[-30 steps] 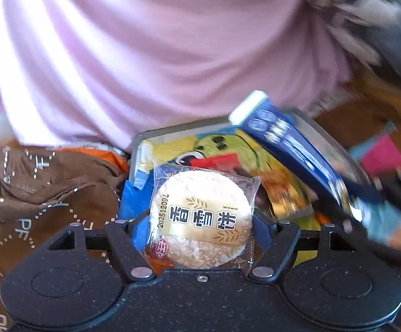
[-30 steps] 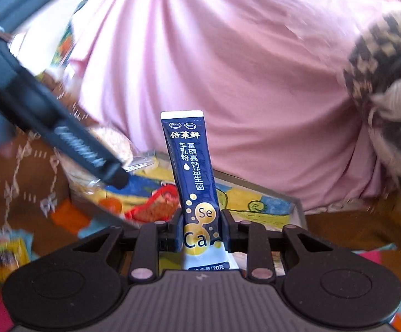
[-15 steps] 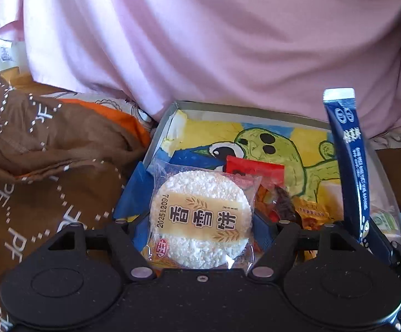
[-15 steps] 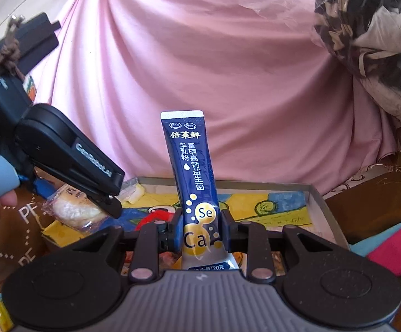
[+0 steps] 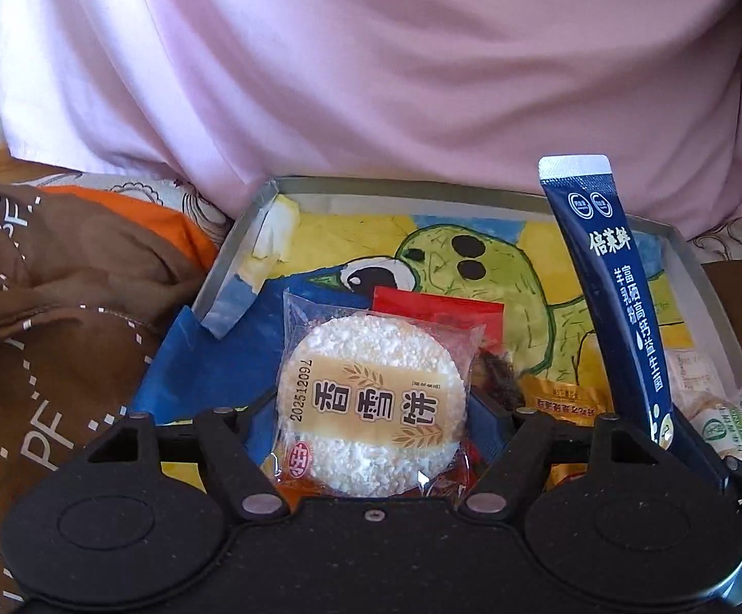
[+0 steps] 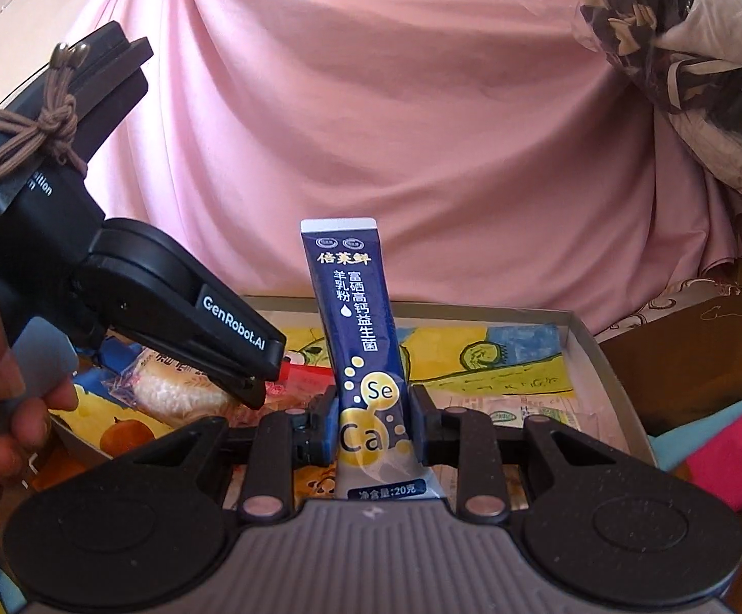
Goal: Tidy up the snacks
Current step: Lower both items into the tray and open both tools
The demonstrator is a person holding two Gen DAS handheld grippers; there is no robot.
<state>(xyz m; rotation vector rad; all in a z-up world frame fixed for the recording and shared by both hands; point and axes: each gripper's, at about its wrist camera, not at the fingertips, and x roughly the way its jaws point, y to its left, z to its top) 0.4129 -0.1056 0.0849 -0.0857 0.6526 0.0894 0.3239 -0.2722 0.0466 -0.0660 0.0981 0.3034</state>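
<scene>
1. Clear plastic wraps the round rice cracker (image 5: 371, 409) that your left gripper (image 5: 371, 430) pinches from both sides; the pack stands upright between the fingers, over the near left part of the tray (image 5: 238, 235).
2. Navy foil: the powder stick sachet (image 6: 365, 358) is clamped low down, at its yellow "Ca" circle, by your right gripper (image 6: 371, 430). It stands nearly upright with a slight lean, top seal silver, over the tray's near edge.
3. The tray is a shallow grey-rimmed box lined with a cartoon print of a green bird-like figure on yellow and blue. Your two grippers are side by side at its near side, the left one toward its left end.
4. Already lying in the tray, beyond the cracker: a red packet (image 5: 437, 312), an orange packet (image 5: 560, 399) and, at the tray's right end, a pale pack with a green logo (image 5: 723, 424).
5. Your left hand (image 6: 7, 394) shows in the right wrist view, fingers curled round the left gripper's handle, at the tray's left.
6. Behind the tray hangs pink cloth (image 5: 371, 77). Left of the tray lies brown fabric (image 5: 38, 332) with white dotted lettering, and an orange patch beyond it.
7. Right of the tray, a pink and a light blue item (image 6: 728, 445) sit against its rim.
</scene>
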